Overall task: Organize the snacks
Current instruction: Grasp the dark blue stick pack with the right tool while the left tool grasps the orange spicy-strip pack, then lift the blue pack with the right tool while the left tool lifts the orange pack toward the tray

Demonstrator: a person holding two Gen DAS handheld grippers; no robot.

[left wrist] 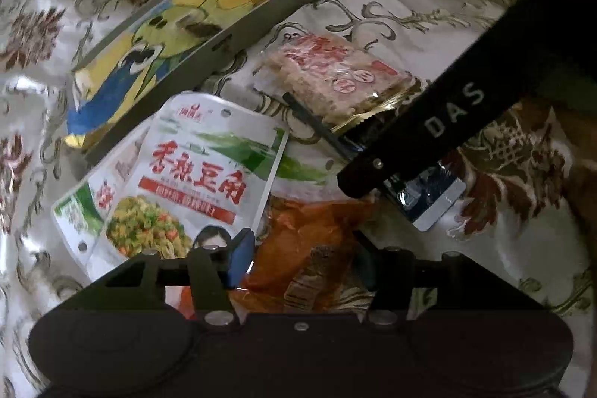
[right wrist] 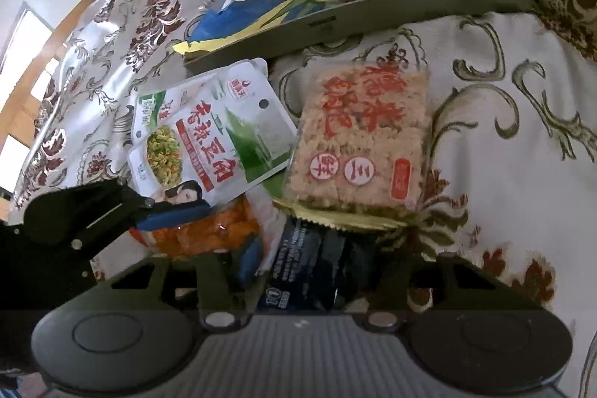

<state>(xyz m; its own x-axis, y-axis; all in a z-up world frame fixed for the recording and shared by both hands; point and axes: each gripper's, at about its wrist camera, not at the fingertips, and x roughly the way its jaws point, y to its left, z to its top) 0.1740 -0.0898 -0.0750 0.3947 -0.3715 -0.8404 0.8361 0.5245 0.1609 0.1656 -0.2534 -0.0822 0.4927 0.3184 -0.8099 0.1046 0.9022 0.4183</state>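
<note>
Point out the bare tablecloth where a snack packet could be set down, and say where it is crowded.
Free: the tablecloth right of the rice cracker packet and below the cartoon tray; also the cloth left of the tray and the green bean pouch. Crowded: the middle, where that pouch, the orange packet, the dark blue packet and both grippers bunch together.
</note>
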